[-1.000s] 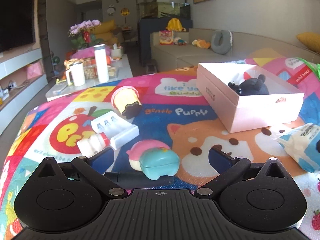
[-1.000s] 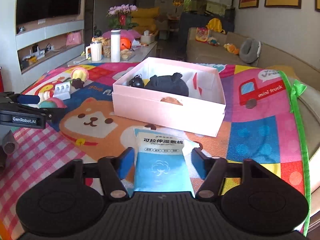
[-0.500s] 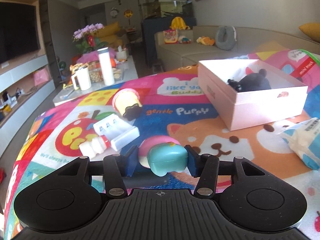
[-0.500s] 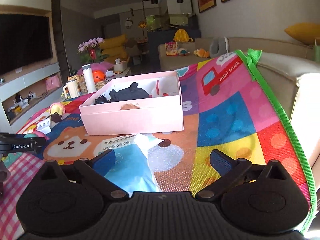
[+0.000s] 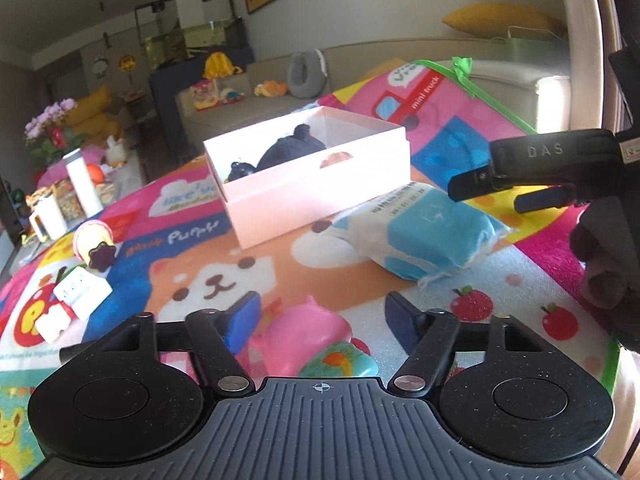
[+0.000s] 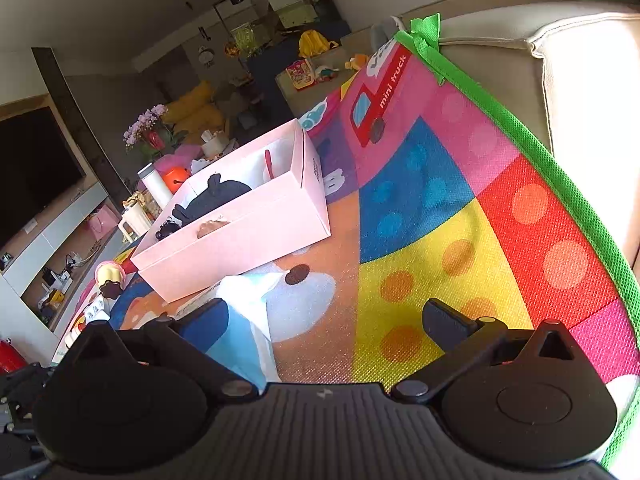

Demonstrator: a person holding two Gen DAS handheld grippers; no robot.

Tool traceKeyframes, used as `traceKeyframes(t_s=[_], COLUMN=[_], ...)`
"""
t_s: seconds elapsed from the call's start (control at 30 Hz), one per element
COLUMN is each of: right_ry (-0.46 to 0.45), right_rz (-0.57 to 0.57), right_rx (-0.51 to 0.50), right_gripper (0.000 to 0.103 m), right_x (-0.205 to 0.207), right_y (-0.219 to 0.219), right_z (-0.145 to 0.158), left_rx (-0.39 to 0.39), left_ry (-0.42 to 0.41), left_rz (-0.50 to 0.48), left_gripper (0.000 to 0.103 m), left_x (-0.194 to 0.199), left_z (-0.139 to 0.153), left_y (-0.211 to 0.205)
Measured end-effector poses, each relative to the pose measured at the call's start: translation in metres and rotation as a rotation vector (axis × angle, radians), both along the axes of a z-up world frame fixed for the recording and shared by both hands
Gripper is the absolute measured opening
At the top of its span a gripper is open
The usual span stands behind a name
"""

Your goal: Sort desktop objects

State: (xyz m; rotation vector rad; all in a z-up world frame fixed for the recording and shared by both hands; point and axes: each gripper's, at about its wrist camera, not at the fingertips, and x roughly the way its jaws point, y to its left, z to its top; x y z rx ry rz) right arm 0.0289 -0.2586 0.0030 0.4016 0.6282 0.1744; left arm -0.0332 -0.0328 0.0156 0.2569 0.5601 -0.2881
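Note:
My left gripper (image 5: 322, 314) is open. A pink and teal toy case (image 5: 310, 342) lies on the mat between its fingers, close to the camera, untouched as far as I can tell. A pink open box (image 5: 316, 184) with a black plush (image 5: 290, 148) inside stands ahead. A blue-and-white wipes pack (image 5: 424, 228) lies right of the box. My right gripper (image 6: 332, 316) is open and empty, tilted, with the wipes pack (image 6: 240, 328) by its left finger. The right gripper also shows at the right in the left wrist view (image 5: 532, 184).
A cupcake-like toy (image 5: 96, 240), a white power strip (image 5: 82, 286) and a small white bottle (image 5: 52, 322) lie at the left of the colourful mat (image 5: 224, 268). The mat's green edge (image 6: 560, 168) meets a beige sofa on the right. A low table with cups stands beyond.
My left gripper, shut on the toy case half a second ago, has opened; the case now lies on the mat nearer the box. My right gripper let go of the wipes pack and tilted right.

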Motion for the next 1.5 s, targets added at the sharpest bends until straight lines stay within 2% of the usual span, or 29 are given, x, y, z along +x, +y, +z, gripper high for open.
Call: traceKeyframes(t_s=[0.2, 0.43, 0.53, 0.6, 0.7, 0.83, 0.97, 1.07, 1.17, 1.27, 1.37, 1.5], right_ry=[0.007, 0.012, 0.015, 0.018, 0.018, 0.015, 0.012, 0.011, 0.012, -0.016, -0.024, 0.008], right_rz=[0.000, 0.003, 0.005, 0.010, 0.013, 0.025, 0.026, 0.032, 0.058, 0.114, 0.170, 0.249], right_rx=[-0.014, -0.020, -0.034, -0.040, -0.037, -0.038, -0.033, -0.034, -0.064, -0.136, -0.189, -0.235], right_gripper=[0.103, 0.103, 0.103, 0.103, 0.103, 0.103, 0.103, 0.103, 0.103, 0.103, 0.103, 0.103], right_x=[0.001, 0.002, 0.003, 0.003, 0.003, 0.003, 0.002, 0.001, 0.000, -0.011, -0.024, -0.039], right_y=[0.002, 0.002, 0.004, 0.005, 0.005, 0.006, 0.005, 0.005, 0.008, 0.019, 0.031, 0.043], right_z=[0.001, 0.000, 0.000, 0.000, 0.000, 0.000, 0.000, 0.001, 0.004, 0.012, 0.018, 0.017], left_rx=[-0.018, -0.087, -0.164, -0.193, -0.188, -0.248, -0.148, -0.109, -0.057, -0.104, -0.063, -0.121], left_ry=[0.039, 0.104, 0.147, 0.172, 0.185, 0.233, 0.190, 0.155, 0.110, 0.116, 0.065, 0.098], left_rz=[-0.002, -0.067, -0.081, -0.056, 0.000, 0.047, 0.049, 0.061, 0.123, 0.192, 0.268, 0.261], left_gripper=[0.090, 0.097, 0.098, 0.100, 0.100, 0.099, 0.099, 0.099, 0.100, 0.100, 0.100, 0.102], left_x=[-0.005, -0.014, -0.011, -0.008, -0.005, 0.003, 0.008, 0.009, 0.010, 0.018, 0.022, 0.024], left_z=[-0.003, -0.001, 0.001, 0.001, 0.001, 0.001, -0.006, -0.009, -0.014, -0.013, -0.012, -0.012], left_y=[0.005, 0.009, 0.010, 0.010, 0.013, 0.018, 0.007, 0.011, 0.020, 0.035, 0.043, 0.055])
